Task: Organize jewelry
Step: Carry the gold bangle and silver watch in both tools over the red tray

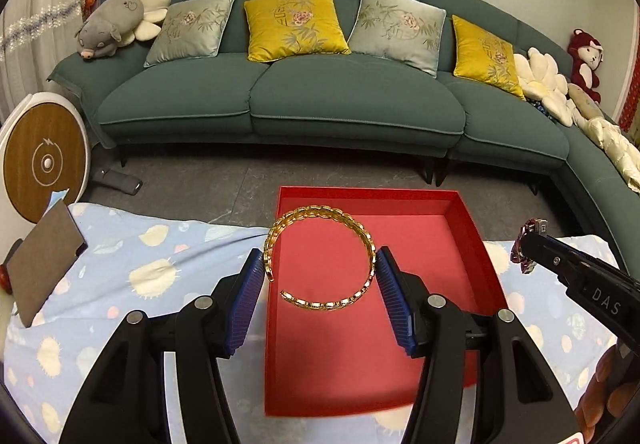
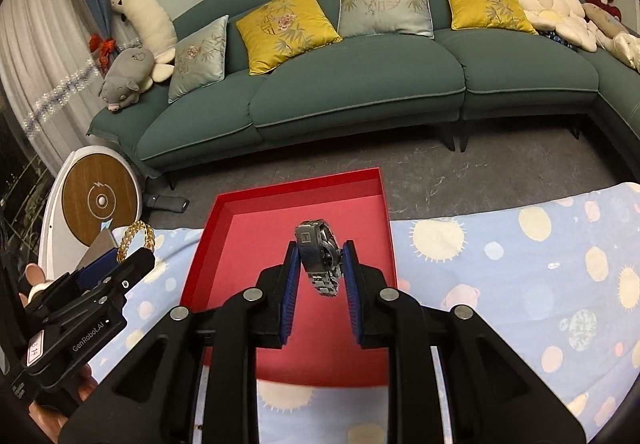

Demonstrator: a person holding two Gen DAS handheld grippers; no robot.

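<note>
Gold bangle pinched in left hand-held gripper, steel watch in right hand-held gripper; both hung directly over red box, drop straight down.

An open gold link bangle is held flat over the red tray, gap at about 7 o'clock. A steel watch is gripped edge-on above the same tray's middle.

The shallow red cardboard box lies open on the counter under a blue planet-print cloth. Above its floor hang the gold link bangle at left and the steel link watch at right. Behind the counter stands the long teal fabric sofa, cushions along its back.
</note>
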